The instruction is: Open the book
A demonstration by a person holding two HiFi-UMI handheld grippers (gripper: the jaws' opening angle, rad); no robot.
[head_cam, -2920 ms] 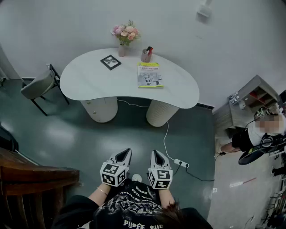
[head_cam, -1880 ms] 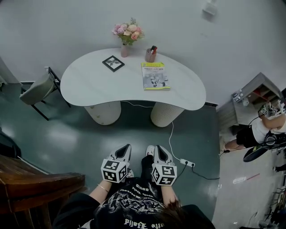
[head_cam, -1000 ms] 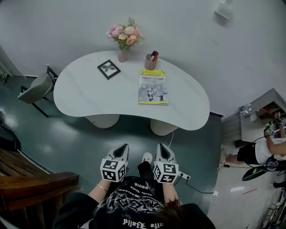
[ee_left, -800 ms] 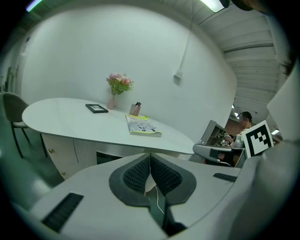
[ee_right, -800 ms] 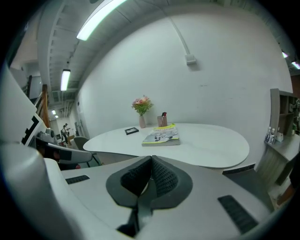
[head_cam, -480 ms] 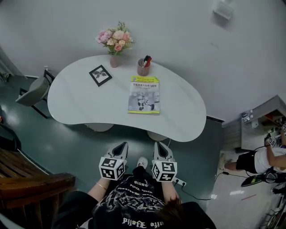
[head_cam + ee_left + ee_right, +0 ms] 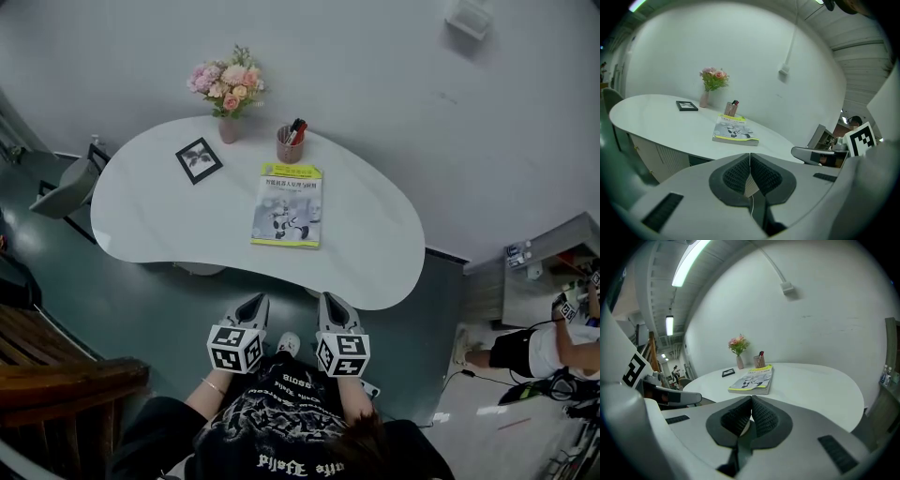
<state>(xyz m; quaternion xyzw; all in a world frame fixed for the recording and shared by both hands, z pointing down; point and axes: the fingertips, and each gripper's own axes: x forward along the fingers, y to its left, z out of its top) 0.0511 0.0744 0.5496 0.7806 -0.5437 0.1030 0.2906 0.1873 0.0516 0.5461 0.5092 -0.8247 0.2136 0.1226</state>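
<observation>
Closed book (image 7: 287, 206), yellow-trimmed cover, print unreadable, on white table (image 7: 370, 248). Behind it: pen cup (image 7: 289, 144), picture frame (image 7: 198, 159), flower vase (image 7: 227, 97). Left gripper (image 7: 253, 304) and right gripper (image 7: 330, 302): jaws together, empty.

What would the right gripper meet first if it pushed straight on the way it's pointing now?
Probably the white table, on bare top just short of the closed book, which lies straight ahead of the right gripper. Depth is unclear, so the book's near edge could come first.
</observation>
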